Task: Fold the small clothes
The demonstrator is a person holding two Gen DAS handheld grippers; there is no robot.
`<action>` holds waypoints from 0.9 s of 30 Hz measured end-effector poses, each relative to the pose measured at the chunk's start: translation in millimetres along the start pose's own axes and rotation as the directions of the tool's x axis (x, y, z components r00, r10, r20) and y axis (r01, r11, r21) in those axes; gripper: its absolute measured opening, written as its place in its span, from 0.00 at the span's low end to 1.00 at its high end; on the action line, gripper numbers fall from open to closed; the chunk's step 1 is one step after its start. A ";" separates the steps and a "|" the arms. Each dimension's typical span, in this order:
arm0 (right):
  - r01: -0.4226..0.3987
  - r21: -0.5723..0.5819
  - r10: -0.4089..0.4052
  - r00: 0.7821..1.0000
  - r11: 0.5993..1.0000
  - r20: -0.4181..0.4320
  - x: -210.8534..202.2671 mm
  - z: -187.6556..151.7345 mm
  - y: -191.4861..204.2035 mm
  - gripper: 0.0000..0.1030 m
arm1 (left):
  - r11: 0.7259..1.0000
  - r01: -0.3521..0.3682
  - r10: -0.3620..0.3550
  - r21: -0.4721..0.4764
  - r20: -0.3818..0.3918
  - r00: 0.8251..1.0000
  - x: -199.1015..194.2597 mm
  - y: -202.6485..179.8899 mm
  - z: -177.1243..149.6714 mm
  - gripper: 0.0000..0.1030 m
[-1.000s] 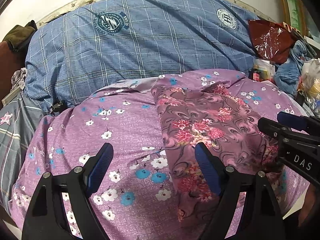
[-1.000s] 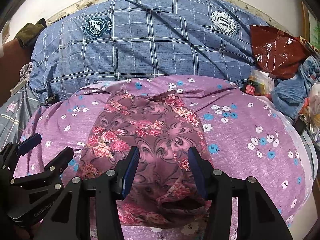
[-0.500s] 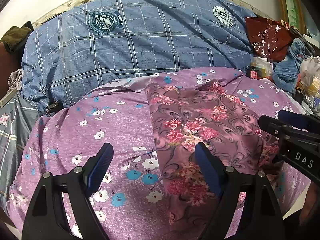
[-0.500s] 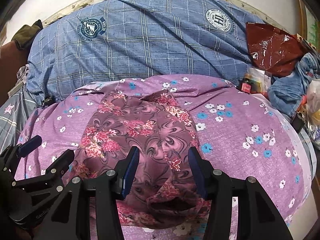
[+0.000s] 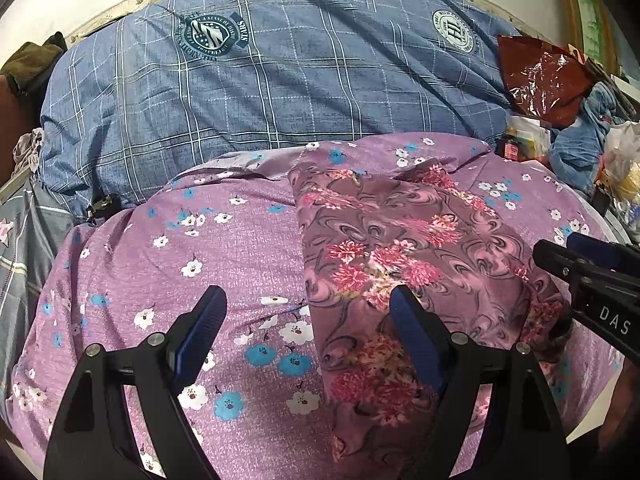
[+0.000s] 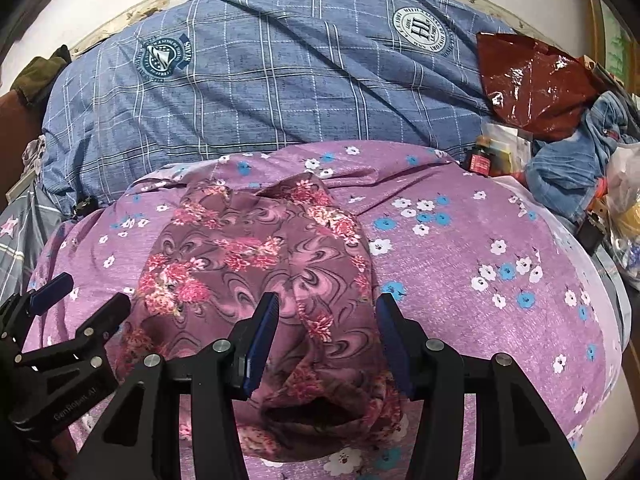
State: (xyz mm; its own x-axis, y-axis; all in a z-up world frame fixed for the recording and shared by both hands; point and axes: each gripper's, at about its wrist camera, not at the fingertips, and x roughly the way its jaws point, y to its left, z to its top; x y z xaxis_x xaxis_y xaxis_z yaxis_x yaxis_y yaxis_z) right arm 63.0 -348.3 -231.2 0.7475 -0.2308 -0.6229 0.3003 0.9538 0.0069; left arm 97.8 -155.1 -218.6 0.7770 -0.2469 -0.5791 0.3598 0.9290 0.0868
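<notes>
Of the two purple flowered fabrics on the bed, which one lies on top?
The dark mauve garment with pink flower clusters and swirls lies on top. The lighter purple cover beneath it has small white and blue blossoms instead.

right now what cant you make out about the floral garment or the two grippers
- Floral garment, left wrist view: near edge covered by the left gripper.
- Same garment, right wrist view: near hem behind the right gripper; its type unclear.
- Right gripper, left wrist view: cut off by the right edge.
- Red packet label: too small.
</notes>
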 end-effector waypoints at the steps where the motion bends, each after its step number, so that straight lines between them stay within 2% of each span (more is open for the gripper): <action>1: 0.003 0.002 -0.003 1.000 1.000 -0.001 1.3 -0.4 -1.1 0.51 | 1.000 -0.001 0.001 -0.001 -0.002 1.000 1.8 0.4 -0.3 0.82; 14: 0.024 0.010 -0.024 0.999 1.000 -0.021 16.3 -0.4 -11.6 0.51 | 1.000 0.021 -0.021 -0.002 -0.015 1.000 18.7 2.2 7.1 0.82; 16: 0.012 0.028 -0.012 1.000 1.000 -0.015 16.8 2.2 -19.1 0.56 | 0.999 0.049 -0.049 -0.013 -0.022 0.999 22.3 8.7 14.0 0.82; 18: -0.009 0.076 0.010 1.000 0.997 -0.008 17.1 5.1 -33.3 0.62 | 0.993 0.112 -0.113 -0.048 -0.040 0.993 27.5 19.2 19.7 0.82; 20: -0.046 0.143 0.046 0.999 0.989 0.002 19.7 6.6 -53.5 0.68 | 0.975 0.208 -0.214 -0.080 -0.073 0.974 36.0 29.3 23.6 0.82; 23: -0.125 0.256 0.134 0.991 0.958 -0.019 31.8 5.3 -84.6 0.68 | 0.937 0.327 -0.342 -0.124 -0.134 0.930 54.1 39.0 25.8 0.82; 24: -0.162 0.293 0.178 0.984 0.942 -0.030 36.8 4.3 -92.2 0.68 | 0.926 0.353 -0.371 -0.131 -0.157 0.915 60.1 38.1 25.7 0.82; 26: -0.259 0.386 0.298 0.953 0.885 -0.045 50.9 1.9 -108.5 0.68 | 0.901 0.398 -0.428 -0.171 -0.209 0.879 74.5 37.0 22.6 0.82; 27: -0.295 0.421 0.345 0.937 0.858 -0.048 58.0 1.0 -114.4 0.68 | 0.894 0.408 -0.442 -0.183 -0.223 0.869 79.4 35.5 21.8 0.82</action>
State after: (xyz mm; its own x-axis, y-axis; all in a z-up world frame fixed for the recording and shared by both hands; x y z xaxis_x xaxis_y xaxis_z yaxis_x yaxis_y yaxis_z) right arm 72.7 -471.0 -267.3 0.7758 0.1223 -0.6190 0.2871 0.8051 0.5190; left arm 183.5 -147.8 -243.9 0.4009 -0.5640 -0.7219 0.5443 0.7805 -0.3075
